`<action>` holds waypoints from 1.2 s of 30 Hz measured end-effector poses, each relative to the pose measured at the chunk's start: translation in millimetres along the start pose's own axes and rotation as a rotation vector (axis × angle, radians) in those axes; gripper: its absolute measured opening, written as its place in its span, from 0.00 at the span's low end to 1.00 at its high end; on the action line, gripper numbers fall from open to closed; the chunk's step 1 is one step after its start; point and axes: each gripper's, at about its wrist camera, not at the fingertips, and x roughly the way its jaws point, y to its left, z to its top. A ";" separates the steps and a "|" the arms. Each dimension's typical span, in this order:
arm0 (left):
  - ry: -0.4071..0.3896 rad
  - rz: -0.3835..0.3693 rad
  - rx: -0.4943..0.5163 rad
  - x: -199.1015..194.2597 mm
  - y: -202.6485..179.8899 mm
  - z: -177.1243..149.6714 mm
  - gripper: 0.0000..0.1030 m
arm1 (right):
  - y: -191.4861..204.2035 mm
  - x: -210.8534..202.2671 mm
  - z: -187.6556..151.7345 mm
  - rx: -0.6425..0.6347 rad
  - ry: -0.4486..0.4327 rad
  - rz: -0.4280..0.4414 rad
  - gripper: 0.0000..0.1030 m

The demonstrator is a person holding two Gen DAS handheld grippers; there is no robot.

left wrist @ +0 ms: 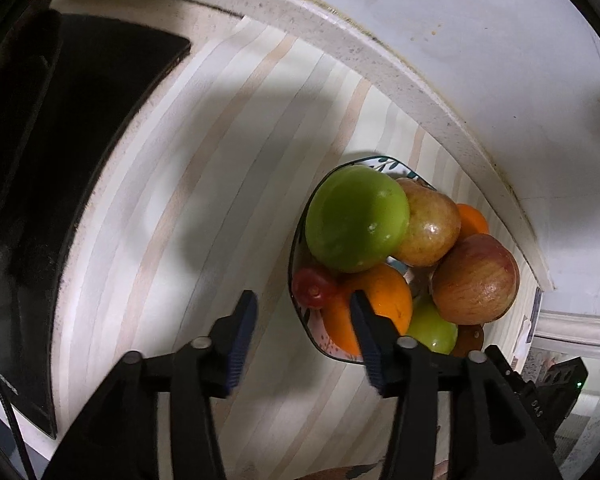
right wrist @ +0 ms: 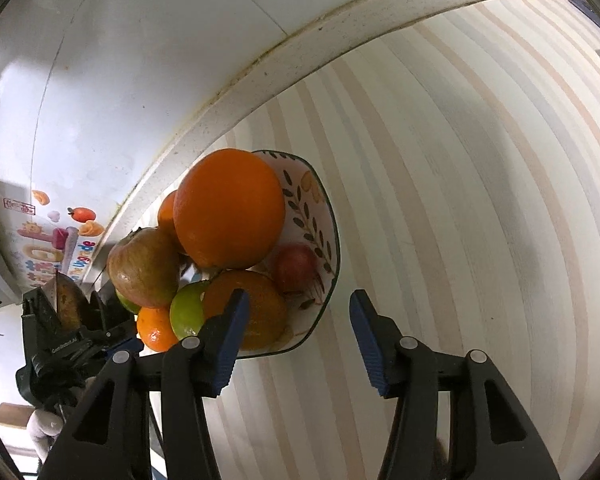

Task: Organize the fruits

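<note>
Fruit bowl [left wrist: 296, 240]: we hold it between both claws, right of the left gripper [left wrist: 302, 300], left of the right gripper [right wrist: 298, 300]; both released, empty.

The bowl [left wrist: 300, 240] floor lies hidden beneath piled fruit, and the carton [right wrist: 32, 232] is cut off by the frame edge.

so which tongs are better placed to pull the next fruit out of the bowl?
Left, probably. The left tongs are open, one finger already over an orange at the bowl rim. The right tongs are open, mostly over bare striped table.
</note>
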 end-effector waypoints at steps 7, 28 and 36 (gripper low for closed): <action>-0.051 0.018 0.045 -23.8 -6.9 -5.8 0.77 | 17.0 -23.8 -8.4 -0.081 -0.027 -0.052 0.78; -0.345 0.300 0.314 -136.2 -66.5 -164.8 0.82 | 104.8 -164.4 -102.8 -0.459 -0.198 -0.335 0.97; -0.459 0.247 0.387 -196.9 -76.3 -216.2 0.82 | 125.8 -230.7 -152.8 -0.465 -0.293 -0.317 0.97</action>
